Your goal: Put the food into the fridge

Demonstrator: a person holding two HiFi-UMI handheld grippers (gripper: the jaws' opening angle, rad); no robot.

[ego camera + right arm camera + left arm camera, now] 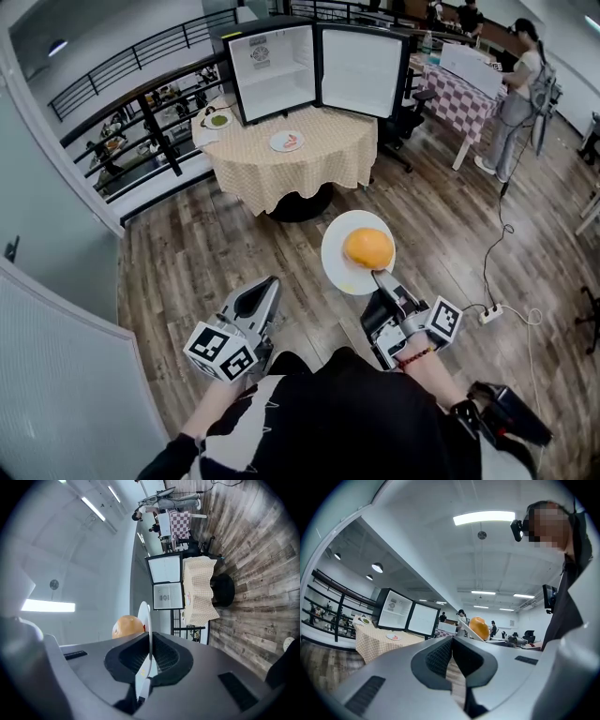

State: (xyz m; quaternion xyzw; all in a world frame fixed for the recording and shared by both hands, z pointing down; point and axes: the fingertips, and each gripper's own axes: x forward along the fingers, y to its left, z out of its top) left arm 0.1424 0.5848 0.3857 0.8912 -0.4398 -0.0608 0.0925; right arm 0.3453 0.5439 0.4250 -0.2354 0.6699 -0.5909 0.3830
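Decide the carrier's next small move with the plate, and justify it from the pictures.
Probably carry the round white plate, kept level, forward toward the open black mini fridge on the cloth-covered round table. The right hand-held gripper clamps its rim, the round orange food sits loose on it, and the fridge stands well ahead.

Grey-brown wood planks cover the floor (216, 272), with a black railing (141, 94) along the left edge. A round surface (323, 150) wears a beige checked cloth; long strip lights (483, 517) shine on the white ceiling.
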